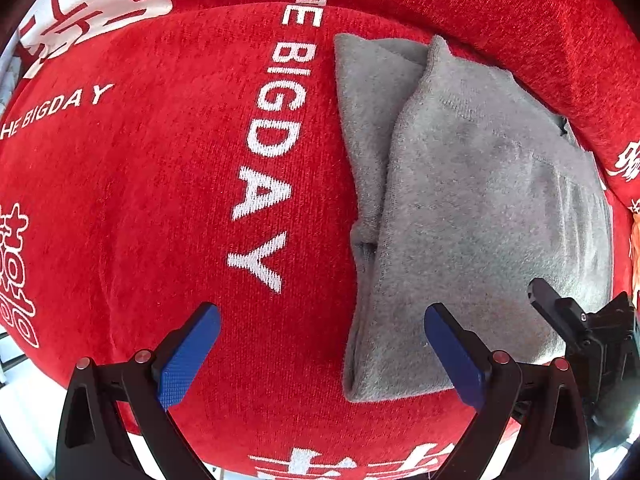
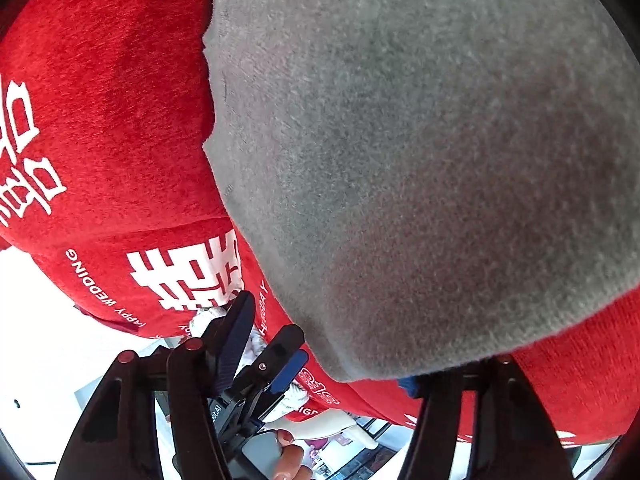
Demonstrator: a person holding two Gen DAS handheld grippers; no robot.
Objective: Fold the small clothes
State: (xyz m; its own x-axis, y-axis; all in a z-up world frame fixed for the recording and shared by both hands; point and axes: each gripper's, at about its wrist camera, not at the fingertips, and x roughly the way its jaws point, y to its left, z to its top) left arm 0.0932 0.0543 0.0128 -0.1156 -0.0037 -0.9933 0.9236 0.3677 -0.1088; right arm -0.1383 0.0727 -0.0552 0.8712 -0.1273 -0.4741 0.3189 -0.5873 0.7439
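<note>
the left gripper (image 1: 322,350) is seen spread wide with nothing between its blue pads (image 1: 188,356), held low over a red cover (image 1: 132,184); its right pad lies over the near edge of a folded grey garment (image 1: 472,200), though contact cannot be told. the right gripper (image 2: 330,344) is pressed so close to the grey garment (image 2: 420,140) that its right finger is hidden under the cloth, and only the left finger (image 2: 236,340) is shown, so its spread cannot be told; in the left wrist view its black body (image 1: 592,344) is seen at the garment's near right corner. a hand (image 2: 290,456) with painted nails is seen gripping the left tool's handle at the bottom of the right wrist view. the garment is laid flat on the right part of the cover, folded into a long stack, its long axis running from near the grippers away toward the raised red back cushion (image 1: 460,4), with a narrower layer showing along its left side. white lettering "the bigday" (image 1: 276,136) is printed lengthwise just left of the garment and again farther left; "happy wedding" (image 2: 100,288) and large white double-happiness characters (image 2: 188,276) are read on the cover's hanging front edge.
</note>
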